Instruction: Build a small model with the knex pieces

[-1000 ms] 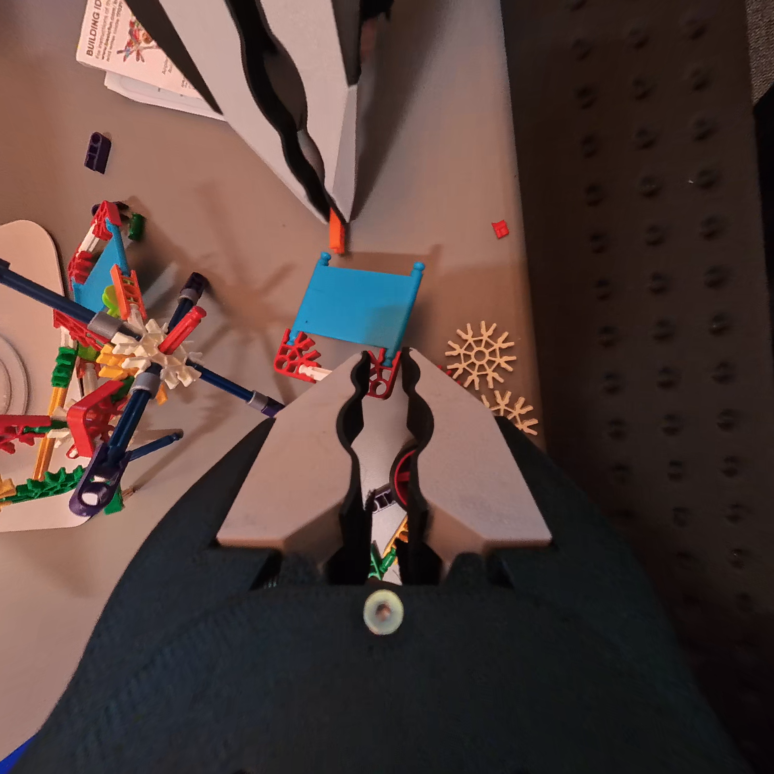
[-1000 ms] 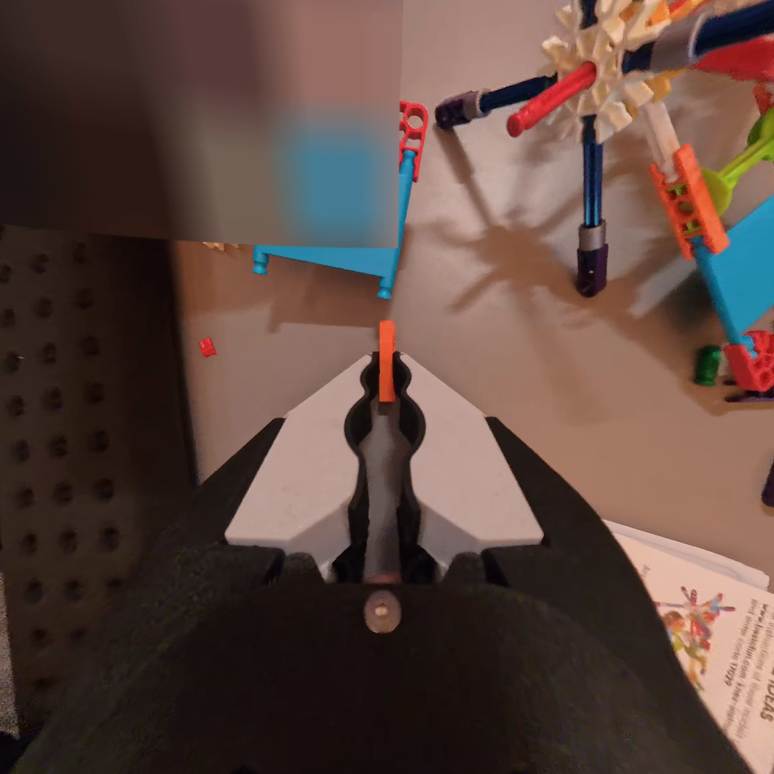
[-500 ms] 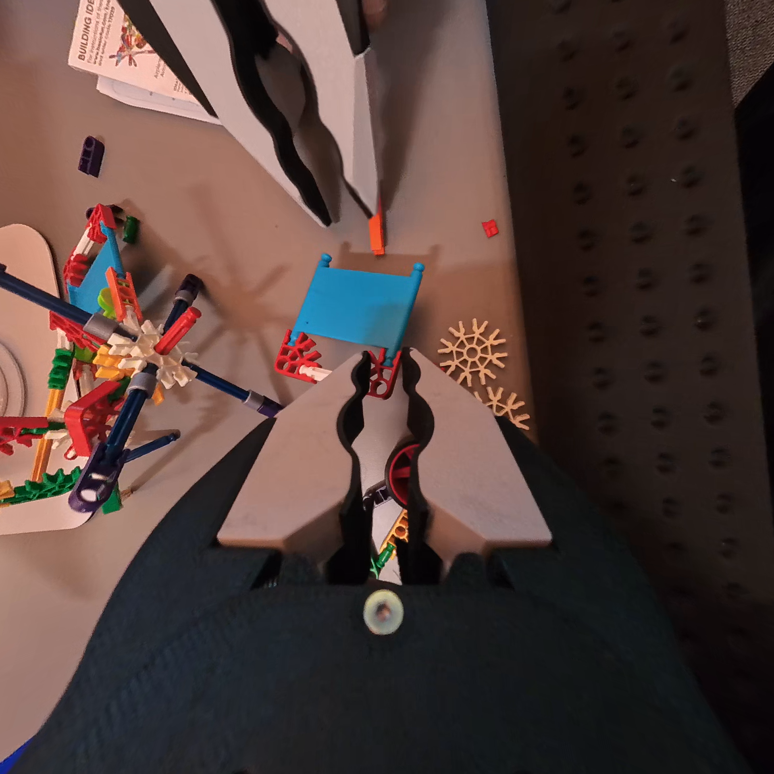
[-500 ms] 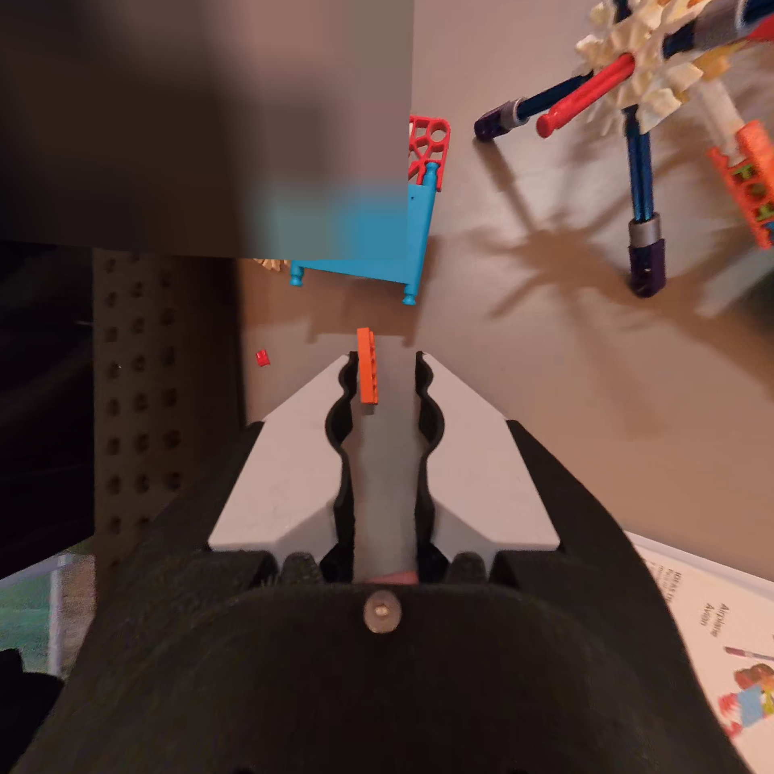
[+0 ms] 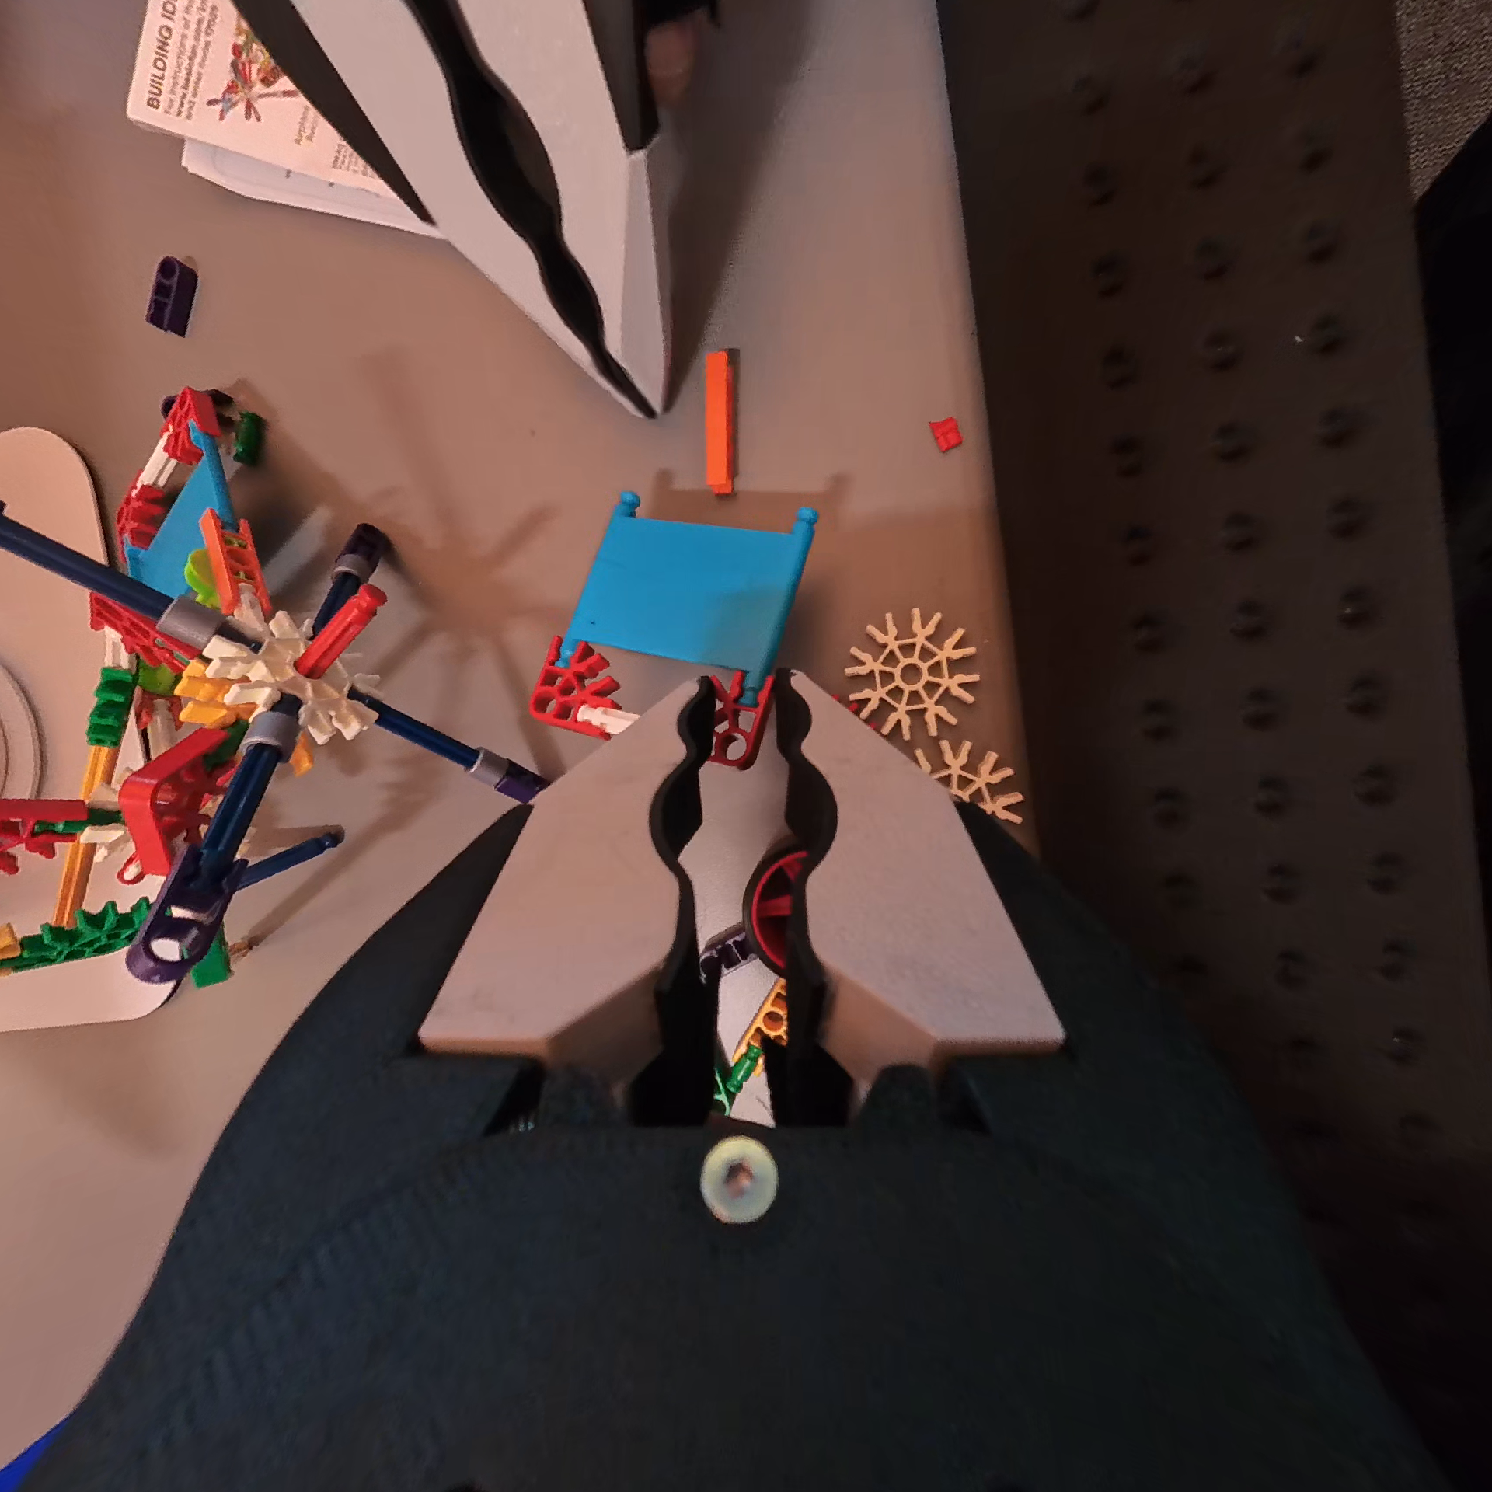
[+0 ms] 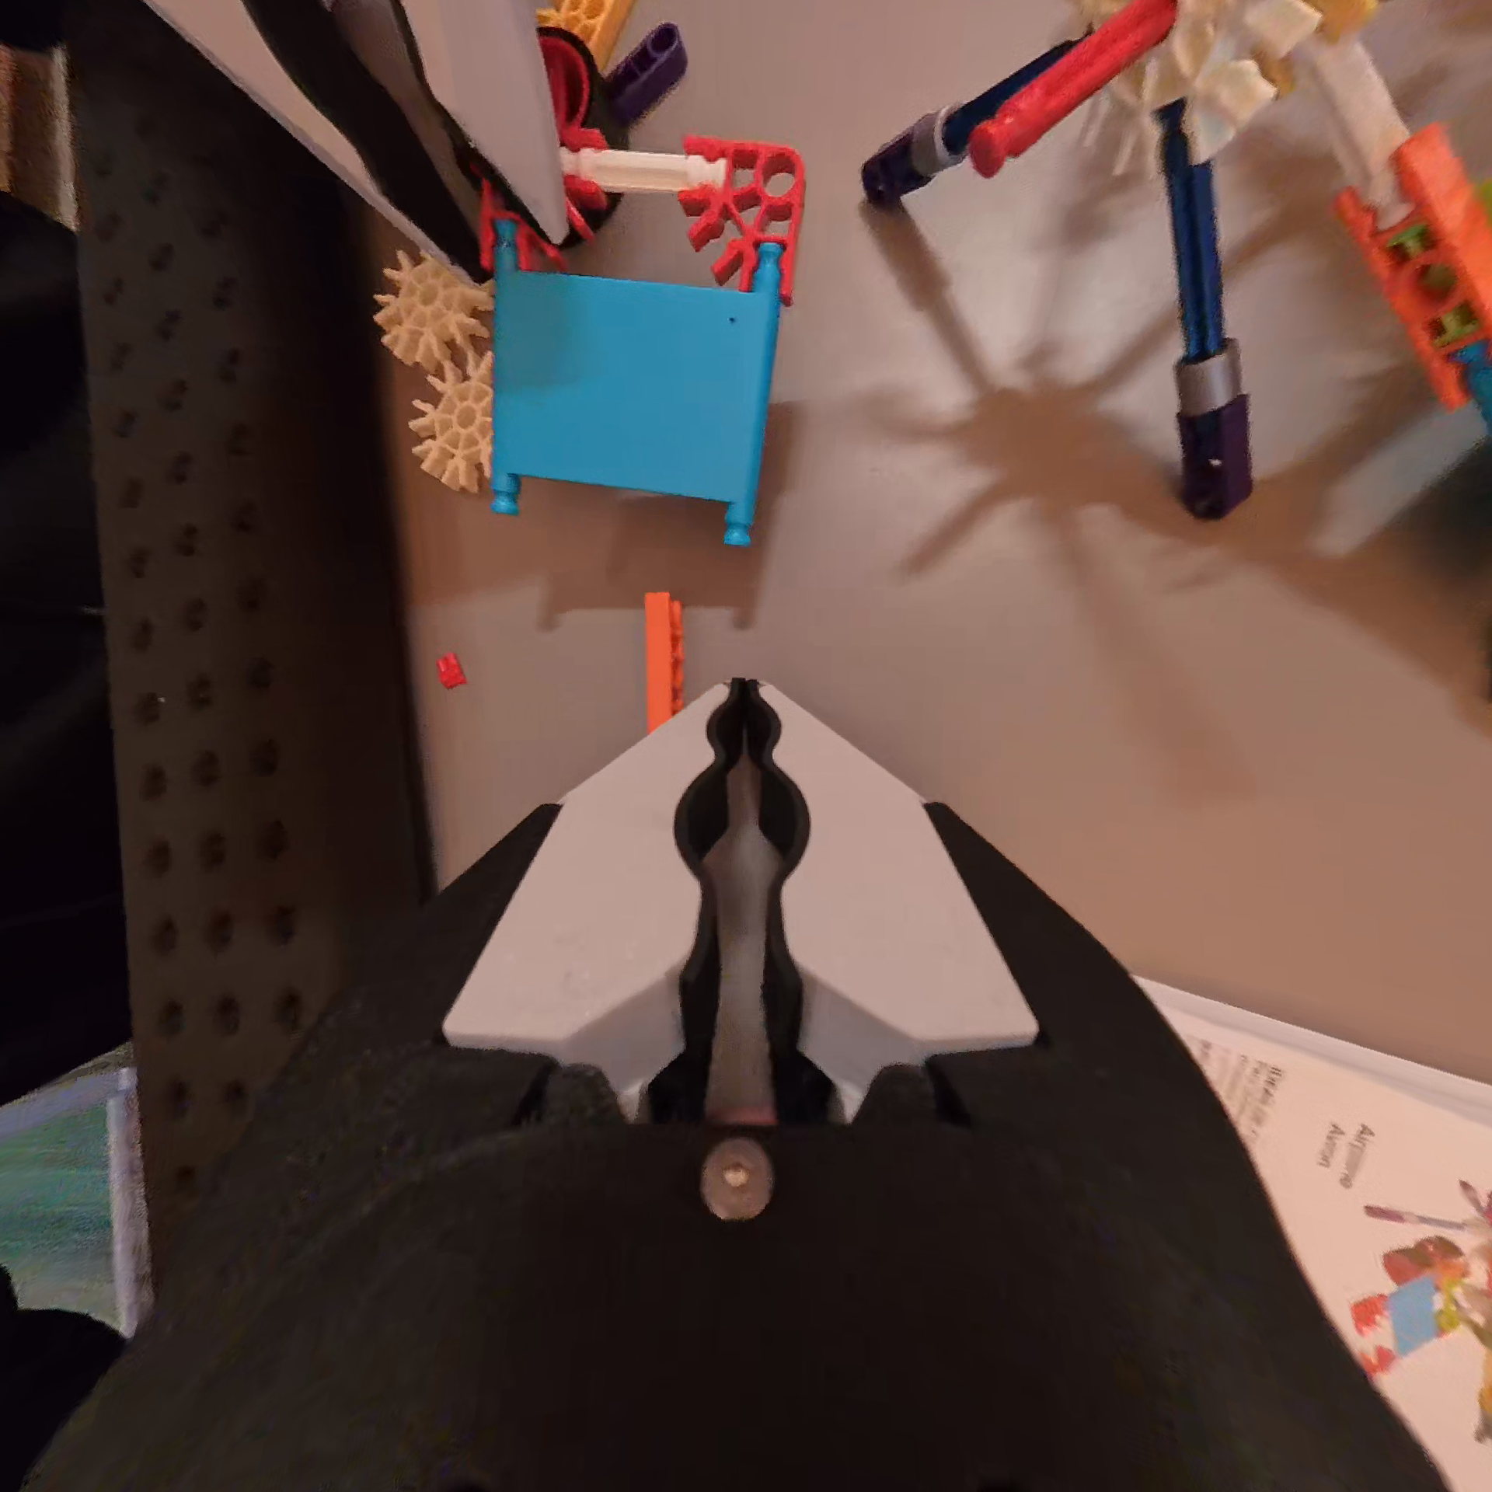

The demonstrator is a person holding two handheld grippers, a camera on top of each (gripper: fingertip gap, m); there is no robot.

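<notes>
My left gripper [image 5: 739, 702] is shut on a red connector [image 5: 736, 727] clipped to the near corner of a blue panel [image 5: 686, 597] lying on the grey table. A second red connector [image 5: 575, 694] and a white rod [image 6: 638, 171] join that same edge. My right gripper [image 6: 747, 686] is shut and empty, its tips just right of a small orange piece [image 6: 664, 658] lying on the table. In the left wrist view the orange piece [image 5: 718, 420] lies just beyond the panel's far edge, beside the right gripper [image 5: 654, 408]. The left gripper also shows in the right wrist view [image 6: 525, 234].
A colourful rod-and-connector model [image 5: 202, 686] stands at the left on a white board [image 5: 48, 1001]. Two tan snowflake connectors [image 5: 912, 670] lie right of the panel. A tiny red piece [image 5: 945, 433], a purple connector [image 5: 171, 292], a booklet [image 5: 242, 121] and a dark perforated mat [image 5: 1211, 565] are around. My right gripper's tips are some 8 cm from the tiny red piece [image 5: 945, 433]. My right wrist view [image 6: 463, 673] looks at it from another angle.
My right gripper opened and let go of the orange piece, which now lies on the table. It then shut empty and drew back. The left gripper kept its hold.
</notes>
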